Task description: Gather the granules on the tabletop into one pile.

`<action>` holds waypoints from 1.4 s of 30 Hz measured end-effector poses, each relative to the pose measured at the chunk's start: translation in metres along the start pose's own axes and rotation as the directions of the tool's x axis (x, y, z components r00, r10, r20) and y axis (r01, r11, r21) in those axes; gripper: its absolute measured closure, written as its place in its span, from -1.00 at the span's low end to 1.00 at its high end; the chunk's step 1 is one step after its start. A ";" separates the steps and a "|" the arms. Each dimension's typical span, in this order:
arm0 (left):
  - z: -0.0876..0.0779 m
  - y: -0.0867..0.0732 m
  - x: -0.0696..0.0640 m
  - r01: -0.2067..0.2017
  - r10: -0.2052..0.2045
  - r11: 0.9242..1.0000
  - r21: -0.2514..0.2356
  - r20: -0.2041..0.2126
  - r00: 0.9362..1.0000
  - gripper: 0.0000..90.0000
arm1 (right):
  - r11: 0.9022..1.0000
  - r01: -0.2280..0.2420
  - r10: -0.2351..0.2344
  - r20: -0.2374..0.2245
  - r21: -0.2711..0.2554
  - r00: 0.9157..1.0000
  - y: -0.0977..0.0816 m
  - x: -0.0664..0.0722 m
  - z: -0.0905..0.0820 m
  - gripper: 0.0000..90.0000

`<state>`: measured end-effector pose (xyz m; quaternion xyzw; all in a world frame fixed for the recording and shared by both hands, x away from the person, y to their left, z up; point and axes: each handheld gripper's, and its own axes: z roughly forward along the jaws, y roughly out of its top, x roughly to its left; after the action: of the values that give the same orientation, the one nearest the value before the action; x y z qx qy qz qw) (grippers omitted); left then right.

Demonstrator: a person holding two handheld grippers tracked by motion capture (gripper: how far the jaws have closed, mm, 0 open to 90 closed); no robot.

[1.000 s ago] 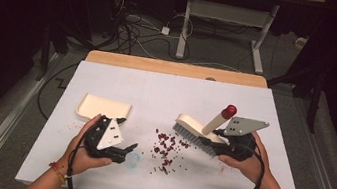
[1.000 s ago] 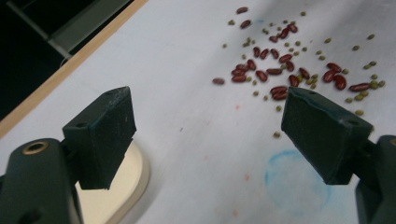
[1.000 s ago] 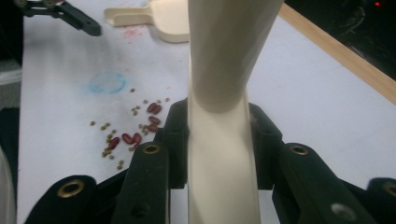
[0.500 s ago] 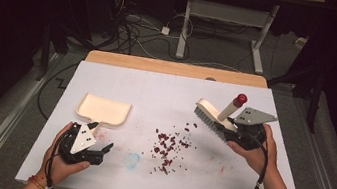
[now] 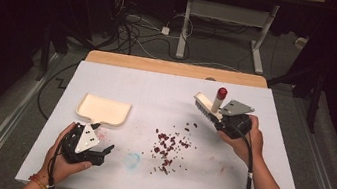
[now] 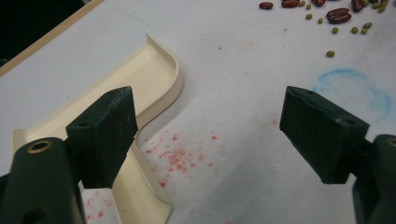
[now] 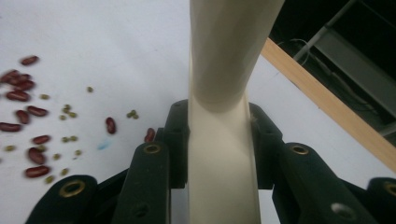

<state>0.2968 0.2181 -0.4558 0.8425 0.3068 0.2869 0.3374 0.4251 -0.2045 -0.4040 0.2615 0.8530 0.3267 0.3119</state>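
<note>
Both hands have shifted since the earlier frames: the left gripper (image 5: 103,153) has pulled back from the beans (image 5: 168,147) toward the counter's near edge, and the right gripper (image 5: 223,123) has carried the brush (image 5: 203,106) up and away from the beans, toward the far right of the white counter (image 5: 156,93).

Taking the beans as the landmark: they lie scattered at the middle of the counter, red ones mixed with small green ones. The cream dustpan (image 5: 103,110) lies flat to their left, apart from them, its short handle pointing toward the left gripper. That gripper rests just below the dustpan, likely lined up to pick it up by the handle. Its fingers (image 6: 105,135) stand wide open and hold nothing; in the left gripper view one finger sits just beside the dustpan's handle (image 6: 140,196).

The brush hangs to the upper right of the beans, bristles angled down toward them and its red-tipped handle raised, probably poised for a sweep toward the dustpan. The right gripper's fingers (image 7: 175,140) are clamped tight on the brush's cream handle (image 7: 222,154).
</note>
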 end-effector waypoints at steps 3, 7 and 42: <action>0.000 -0.002 0.000 -0.001 0.001 1.000 0.015 0.004 1.000 -0.60 | 0.999 0.031 -0.031 0.011 0.029 0.999 0.003 0.008 0.017 0.51; -0.001 -0.002 -0.002 -0.005 0.005 1.000 0.016 0.002 1.000 -0.60 | 0.996 0.071 -0.070 -0.011 0.046 0.997 0.006 0.021 0.033 0.51; -0.001 -0.001 -0.002 -0.038 0.037 0.999 0.022 0.029 0.999 -0.60 | 0.985 0.137 -0.154 -0.176 -0.105 0.972 0.035 0.089 -0.017 0.51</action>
<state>0.2942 0.2180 -0.4564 0.8559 0.2892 0.2775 0.3270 0.3618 -0.1306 -0.4015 0.1524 0.8790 0.3646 0.2668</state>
